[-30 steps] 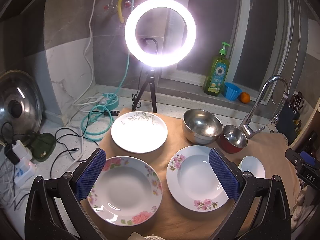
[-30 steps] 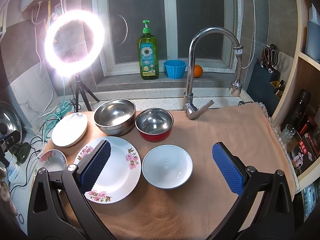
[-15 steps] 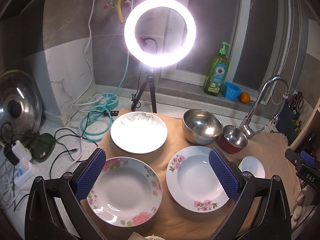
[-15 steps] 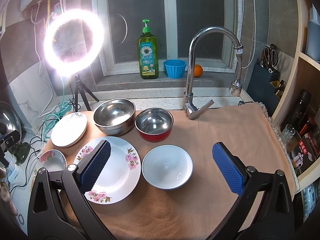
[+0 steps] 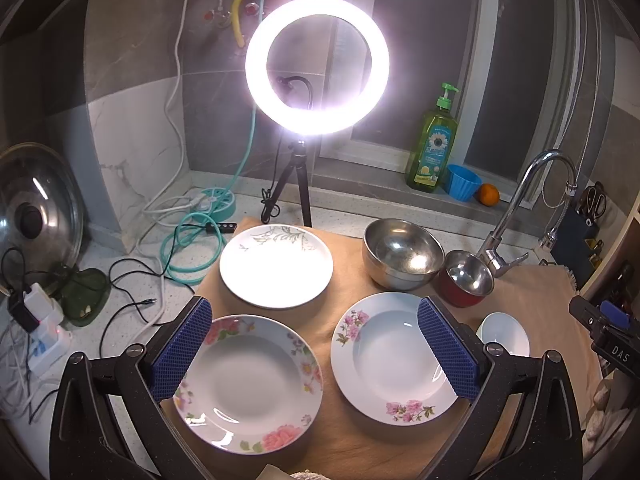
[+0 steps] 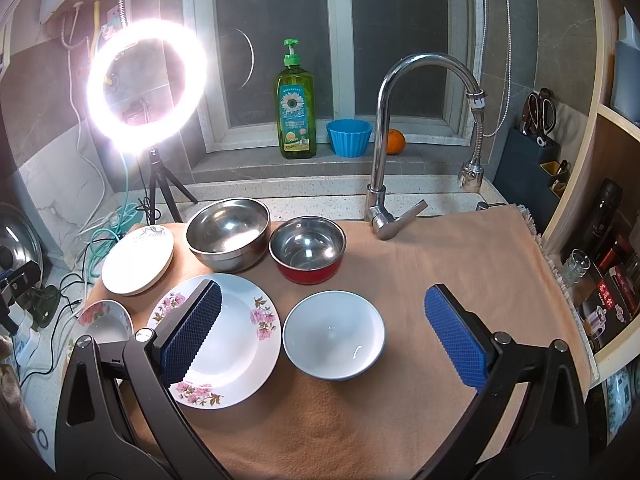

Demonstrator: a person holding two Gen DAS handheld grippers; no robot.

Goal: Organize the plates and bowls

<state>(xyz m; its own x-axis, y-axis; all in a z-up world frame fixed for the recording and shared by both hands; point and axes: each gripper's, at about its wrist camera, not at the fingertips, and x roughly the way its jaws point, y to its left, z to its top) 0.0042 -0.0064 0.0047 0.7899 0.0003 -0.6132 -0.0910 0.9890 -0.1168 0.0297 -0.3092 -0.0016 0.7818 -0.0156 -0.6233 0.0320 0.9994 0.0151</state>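
On the cloth-covered desk, plates and bowls lay unstacked around the white bowl, so both grippers' fingers hovered spread, holding nothing.

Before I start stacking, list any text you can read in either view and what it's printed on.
"DAS": white letters on the black gripper body at the right edge of the left wrist view.
Green dish soap bottle: sunflower label with printed lines, too small to read.
Red box on the right shelf: characters too blurred to read.
Plates and bowls: floral patterns only, no text.
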